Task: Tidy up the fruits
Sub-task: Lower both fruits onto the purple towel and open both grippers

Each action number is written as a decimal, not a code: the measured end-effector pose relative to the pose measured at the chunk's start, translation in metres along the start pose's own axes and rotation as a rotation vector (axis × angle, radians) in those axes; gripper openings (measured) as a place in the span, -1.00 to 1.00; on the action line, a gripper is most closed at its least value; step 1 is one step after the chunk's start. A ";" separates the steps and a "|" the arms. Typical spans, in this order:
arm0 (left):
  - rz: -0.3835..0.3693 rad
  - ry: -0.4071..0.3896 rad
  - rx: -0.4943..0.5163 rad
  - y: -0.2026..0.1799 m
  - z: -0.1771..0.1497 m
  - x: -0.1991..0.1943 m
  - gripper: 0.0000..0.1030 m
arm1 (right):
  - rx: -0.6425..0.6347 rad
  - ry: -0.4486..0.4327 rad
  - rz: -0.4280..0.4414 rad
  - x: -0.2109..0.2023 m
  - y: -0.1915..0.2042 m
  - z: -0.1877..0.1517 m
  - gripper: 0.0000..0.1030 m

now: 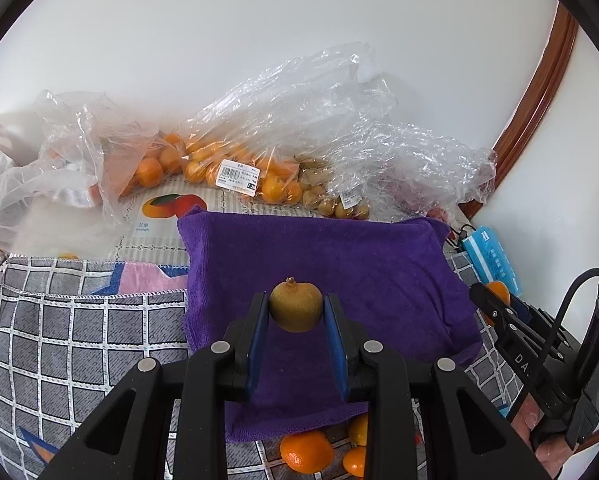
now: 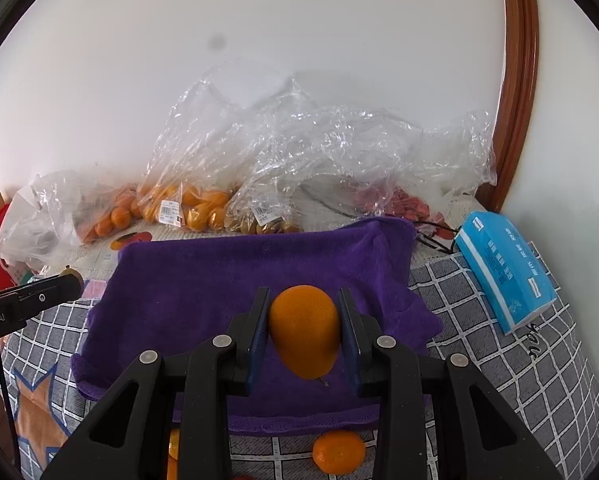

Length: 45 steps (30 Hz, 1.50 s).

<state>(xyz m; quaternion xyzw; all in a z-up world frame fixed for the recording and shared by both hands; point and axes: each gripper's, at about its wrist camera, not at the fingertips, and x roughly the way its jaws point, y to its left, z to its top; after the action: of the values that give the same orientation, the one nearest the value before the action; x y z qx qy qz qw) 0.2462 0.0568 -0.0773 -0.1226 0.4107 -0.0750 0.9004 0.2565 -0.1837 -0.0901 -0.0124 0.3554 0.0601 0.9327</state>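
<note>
My left gripper is shut on a small brown-green fruit, holding it above a purple towel. In the right wrist view my right gripper is shut on an oval orange fruit over the same purple towel. At the right edge of the left wrist view the right gripper shows with its orange fruit. The left gripper's tip pokes in at the left of the right wrist view. Loose oranges lie near the towel's front edge.
Clear plastic bags of oranges and small brown fruits line the white wall at the back. A blue tissue pack lies at the right. A grey checked cloth covers the table. A wooden frame stands at the right.
</note>
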 end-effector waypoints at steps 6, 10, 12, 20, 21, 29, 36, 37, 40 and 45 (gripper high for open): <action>0.007 0.033 0.002 0.003 -0.001 0.019 -0.48 | 0.001 0.032 -0.004 0.019 -0.001 -0.005 -0.37; 0.017 0.054 0.008 0.004 -0.002 0.035 -0.48 | 0.006 0.053 -0.006 0.033 -0.003 -0.009 -0.37; 0.018 0.064 0.010 0.004 -0.003 0.041 -0.48 | 0.012 0.064 -0.010 0.040 -0.005 -0.011 -0.37; 0.016 0.102 0.013 0.007 -0.004 0.066 -0.48 | 0.013 0.101 -0.024 0.064 -0.007 -0.017 -0.37; 0.016 0.106 0.013 0.008 -0.005 0.069 -0.48 | 0.013 0.106 -0.024 0.066 -0.006 -0.018 -0.37; 0.018 0.131 0.020 0.009 -0.009 0.085 -0.48 | 0.013 0.138 -0.023 0.080 -0.004 -0.022 -0.37; 0.021 0.147 0.028 0.008 -0.013 0.091 -0.48 | 0.012 0.159 -0.028 0.087 -0.003 -0.024 -0.37; 0.022 0.150 0.029 0.008 -0.013 0.091 -0.48 | 0.013 0.163 -0.028 0.087 -0.004 -0.024 -0.37; 0.027 0.158 0.032 0.008 -0.014 0.094 -0.48 | 0.009 0.172 -0.028 0.089 -0.003 -0.026 -0.37; 0.037 0.163 0.038 0.007 -0.013 0.096 -0.48 | 0.002 0.182 -0.036 0.093 -0.003 -0.028 -0.37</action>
<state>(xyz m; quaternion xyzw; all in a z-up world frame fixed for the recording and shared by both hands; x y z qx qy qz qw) 0.2988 0.0388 -0.1570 -0.0912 0.4831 -0.0759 0.8675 0.3078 -0.1785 -0.1729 -0.0236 0.4386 0.0415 0.8974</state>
